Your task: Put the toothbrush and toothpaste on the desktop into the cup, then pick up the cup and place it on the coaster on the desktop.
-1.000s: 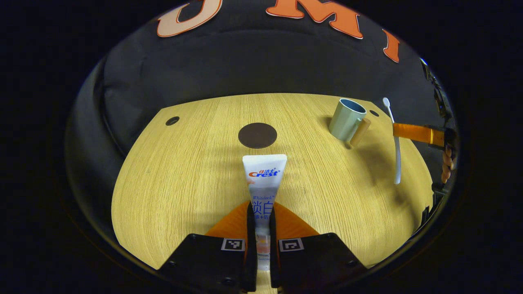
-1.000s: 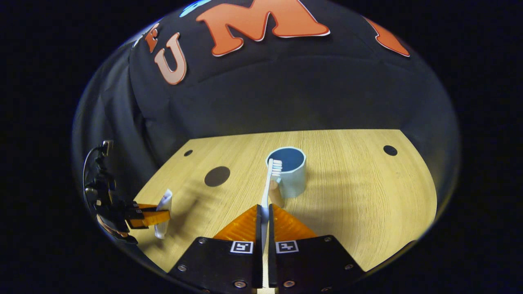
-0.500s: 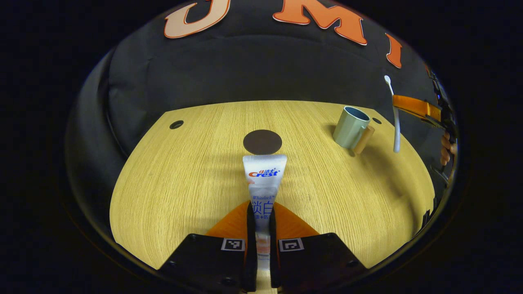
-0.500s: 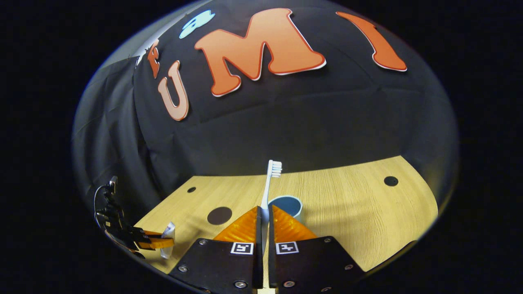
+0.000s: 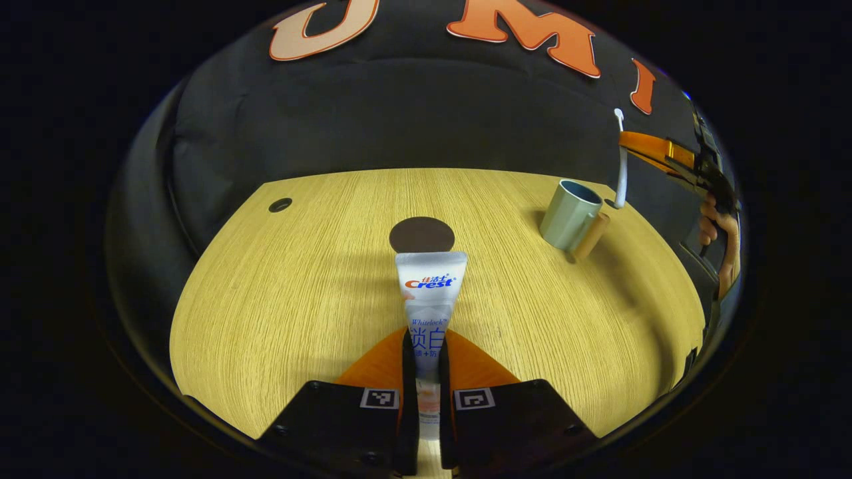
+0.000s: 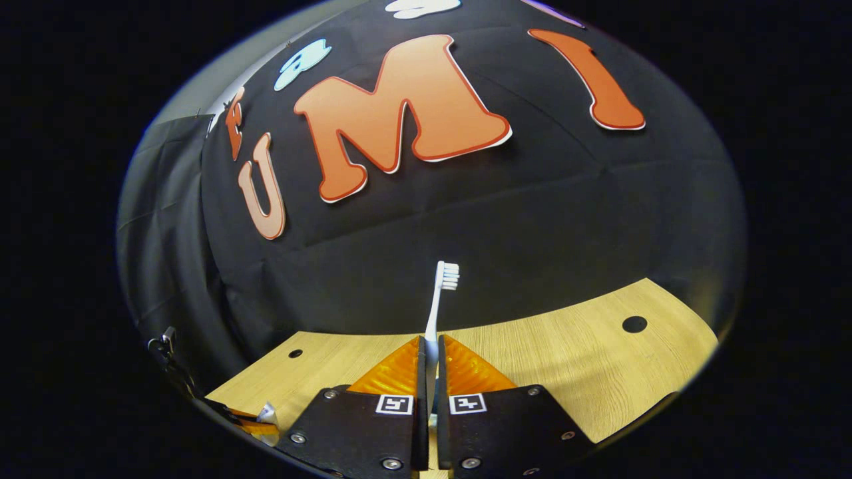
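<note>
Desk: pale wood, round-fronted; its near edge is cut off at the bottom of both views. A dark hole sits at the far left, another at the far right in the right gripper view.
Coaster: dark disc flat on the desk, mid-far; its near rim is hidden behind the tube's flat end.
Cup: grey-green with a blue inside and a tan handle, upright on the desk, far right in the left gripper view, well apart from the coaster. Its foot is hard to make out in shadow.
Left gripper: fingers clamped on the toothpaste, low over the desk. In the right gripper view it is cut off at the lower left edge.
Toothpaste: white tube, long axis straight away from the camera, flat crimped end pointing at the coaster; the cap end is hidden between the fingers.
Right gripper: fingers pressed together on the toothbrush handle; in the left gripper view it is raised at the far right, above and just beyond the cup, with a hand behind it.
Toothbrush: white, near upright, bristles at the top facing right in the right gripper view. In the left gripper view its lower tip hangs beside the cup's rim; whether it touches cannot be told.
</note>
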`<move>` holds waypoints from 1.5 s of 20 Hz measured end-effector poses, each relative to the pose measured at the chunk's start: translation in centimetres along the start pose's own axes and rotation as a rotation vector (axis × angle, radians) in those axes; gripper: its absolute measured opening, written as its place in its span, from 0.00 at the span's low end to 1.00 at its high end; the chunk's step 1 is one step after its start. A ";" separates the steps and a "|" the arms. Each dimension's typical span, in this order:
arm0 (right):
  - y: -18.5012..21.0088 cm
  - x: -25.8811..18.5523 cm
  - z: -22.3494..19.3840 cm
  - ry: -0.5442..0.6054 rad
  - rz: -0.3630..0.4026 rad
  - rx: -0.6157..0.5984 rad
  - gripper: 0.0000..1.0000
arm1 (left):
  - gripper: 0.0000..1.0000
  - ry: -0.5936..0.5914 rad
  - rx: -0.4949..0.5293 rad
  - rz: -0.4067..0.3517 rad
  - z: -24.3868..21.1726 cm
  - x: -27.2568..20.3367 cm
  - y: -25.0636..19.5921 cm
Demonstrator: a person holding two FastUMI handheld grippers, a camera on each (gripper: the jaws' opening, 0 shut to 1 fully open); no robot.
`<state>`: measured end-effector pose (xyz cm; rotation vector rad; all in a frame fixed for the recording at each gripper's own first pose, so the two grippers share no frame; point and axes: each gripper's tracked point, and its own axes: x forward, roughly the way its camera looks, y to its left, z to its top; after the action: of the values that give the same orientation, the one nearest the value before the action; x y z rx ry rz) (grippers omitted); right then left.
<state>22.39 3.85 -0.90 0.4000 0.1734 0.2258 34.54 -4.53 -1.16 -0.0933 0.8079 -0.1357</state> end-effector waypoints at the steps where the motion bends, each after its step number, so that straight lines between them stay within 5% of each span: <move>1: -0.2 0.5 0.2 -0.010 -0.005 0.006 0.06 | 0.17 -0.008 0.000 0.005 0.0 -0.2 0.0; 9: -1.9 5.0 -1.2 -0.022 -0.035 0.052 0.06 | 0.17 -0.057 -0.002 0.015 0.6 -0.6 0.1; 14: -2.5 6.2 -2.7 -0.015 -0.059 -0.051 0.06 | 0.16 -0.093 -0.012 0.022 1.4 -1.0 0.3; 30: -0.6 7.0 -7.0 0.073 0.006 -0.144 0.08 | 0.17 -0.163 -0.038 0.024 3.9 -3.6 0.6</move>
<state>27.74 7.65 -8.30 0.2490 0.2268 0.2570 34.97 -3.27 4.04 -0.1284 0.6487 -0.0889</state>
